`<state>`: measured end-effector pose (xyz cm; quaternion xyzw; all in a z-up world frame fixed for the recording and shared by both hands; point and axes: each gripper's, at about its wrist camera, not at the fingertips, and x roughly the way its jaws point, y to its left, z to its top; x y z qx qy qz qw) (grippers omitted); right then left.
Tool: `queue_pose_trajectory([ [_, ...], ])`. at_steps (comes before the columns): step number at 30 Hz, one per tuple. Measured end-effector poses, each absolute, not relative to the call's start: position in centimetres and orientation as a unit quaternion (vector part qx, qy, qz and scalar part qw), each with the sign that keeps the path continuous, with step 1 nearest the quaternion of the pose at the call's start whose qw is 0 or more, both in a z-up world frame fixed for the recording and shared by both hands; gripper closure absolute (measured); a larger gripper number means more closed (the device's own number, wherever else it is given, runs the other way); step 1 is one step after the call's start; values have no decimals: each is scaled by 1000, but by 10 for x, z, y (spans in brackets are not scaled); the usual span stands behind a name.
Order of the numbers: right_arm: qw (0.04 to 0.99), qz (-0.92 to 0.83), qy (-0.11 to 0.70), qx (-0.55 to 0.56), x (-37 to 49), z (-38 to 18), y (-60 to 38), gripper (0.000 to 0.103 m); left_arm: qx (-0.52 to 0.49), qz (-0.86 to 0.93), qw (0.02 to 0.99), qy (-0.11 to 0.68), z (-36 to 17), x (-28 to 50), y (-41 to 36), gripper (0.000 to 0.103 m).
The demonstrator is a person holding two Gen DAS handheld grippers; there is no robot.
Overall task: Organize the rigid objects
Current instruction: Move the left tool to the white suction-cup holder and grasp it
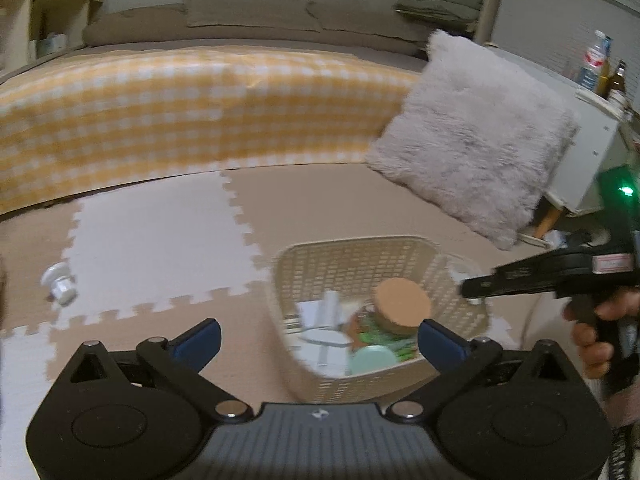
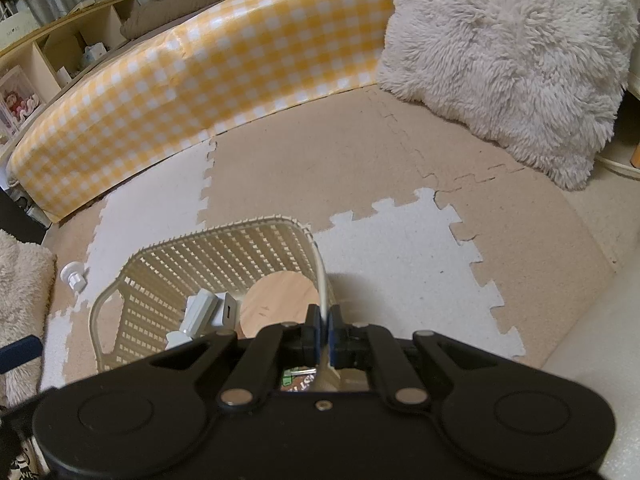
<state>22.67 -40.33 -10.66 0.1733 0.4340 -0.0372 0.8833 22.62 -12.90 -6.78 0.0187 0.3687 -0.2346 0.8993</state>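
Your right wrist camera is showing what the left one cannot: your right gripper (image 2: pixel 324 322) is pinching the near right rim of the cream lattice basket (image 2: pixel 224 248), its jaws narrowed onto the thin plastic edge. From the left wrist camera, that same gripper (image 1: pixel 474 289) is only appearing side-on at the basket's (image 1: pixel 360 256) right rim, with your hand (image 1: pixel 600 320) wrapping its handle, and the pinch itself is hard to make out.

Your left gripper (image 1: pixel 320 334) is hovering over the near side of the basket with its jaws spread wide, holding nothing; its blue pads (image 1: pixel 200 338) are sitting well apart.

The basket is resting on the beige and white foam puzzle mat (image 2: pixel 400 240). Inside it, a jar with a round cork lid (image 1: pixel 402 304) is standing toward the right wall, with white boxy items (image 2: pixel 202 308) beside it. The left view is also revealing a pale green round piece (image 1: pixel 374 358) and green-printed packaging (image 1: pixel 400 344) lower down.

A small white bottle-like object (image 1: pixel 60 284) is lying on the mat, well apart from the basket on its left. A fluffy cushion (image 2: pixel 500 60) is leaning beyond.
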Motion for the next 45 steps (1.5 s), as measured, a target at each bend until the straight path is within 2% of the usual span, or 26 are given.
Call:
queue_pose_trajectory([
  [10, 891, -41, 427, 148, 224, -101, -398, 99, -12, -150, 922, 357, -92, 254, -65, 0],
  [25, 892, -42, 427, 141, 223, -101, -397, 99, 5, -46, 948, 315, -151, 332, 0, 0],
  [30, 892, -41, 426, 145, 223, -101, -397, 99, -42, -4, 943, 329, -163, 360, 22, 0],
  [32, 892, -41, 426, 144, 223, -100, -397, 99, -68, 10, 940, 334, -167, 369, 31, 6],
  [34, 892, -41, 426, 144, 223, -100, -397, 99, -96, 17, 936, 339, -171, 377, 39, 23],
  [35, 892, -41, 426, 144, 223, -101, -397, 99, -108, 22, 932, 345, -173, 381, 42, 28],
  [37, 892, -41, 425, 144, 222, -101, -397, 99, -122, 31, 927, 353, -177, 386, 46, 44],
  [45, 892, -41, 425, 145, 222, -101, -397, 99, -140, 51, 925, 350, -185, 399, 54, 47],
])
